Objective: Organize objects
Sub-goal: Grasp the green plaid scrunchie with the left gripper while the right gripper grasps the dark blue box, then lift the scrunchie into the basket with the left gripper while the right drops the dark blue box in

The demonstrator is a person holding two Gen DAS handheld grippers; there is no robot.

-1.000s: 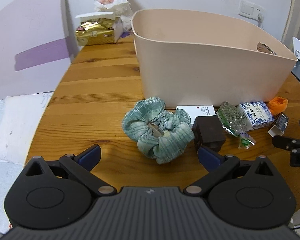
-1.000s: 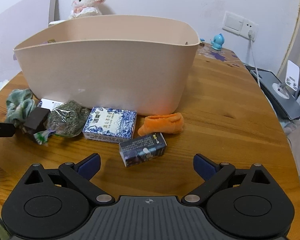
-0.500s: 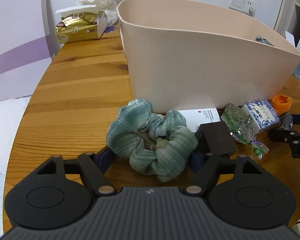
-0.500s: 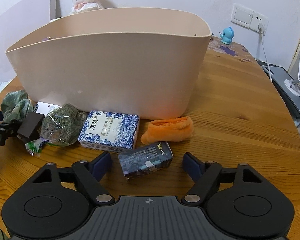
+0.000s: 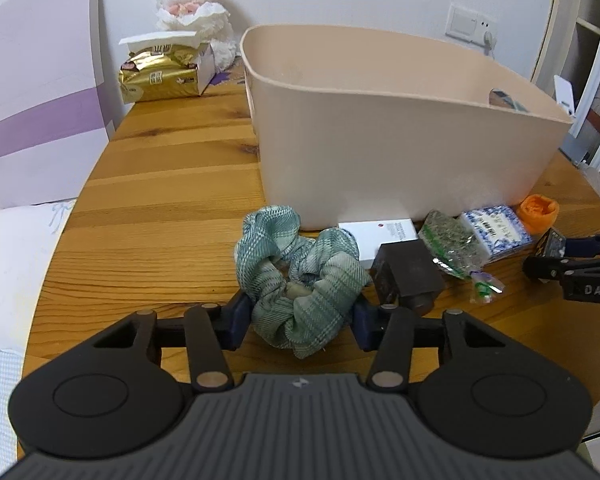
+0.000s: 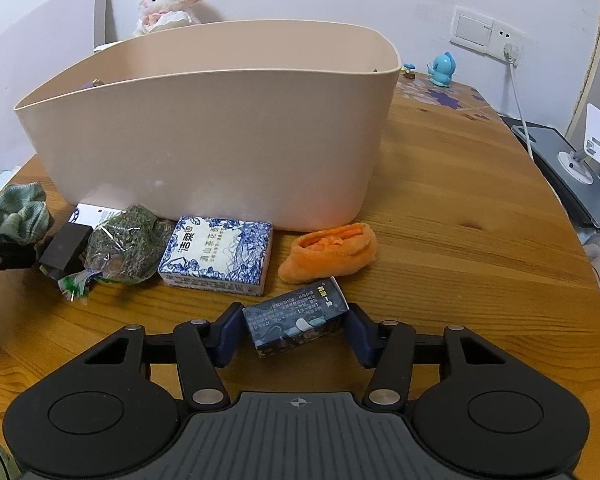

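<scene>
Fingers of L gripper [image 5: 298, 320] pinch green plaid scrunchie [image 5: 300, 276]. R gripper [image 6: 294, 330] clamps dark box [image 6: 296, 322], print unreadable. "DAS" on R gripper in left view.

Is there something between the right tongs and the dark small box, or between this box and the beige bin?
Nothing separates the right tongs from the dark box; it sits between the fingers. Toward the beige bin, the blue-white box and orange sock lie low; lifting clears them.

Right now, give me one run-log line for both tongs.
left tongs: shut on green scrunchie | right tongs: shut on dark small box | both on table | beige bin: behind
</scene>
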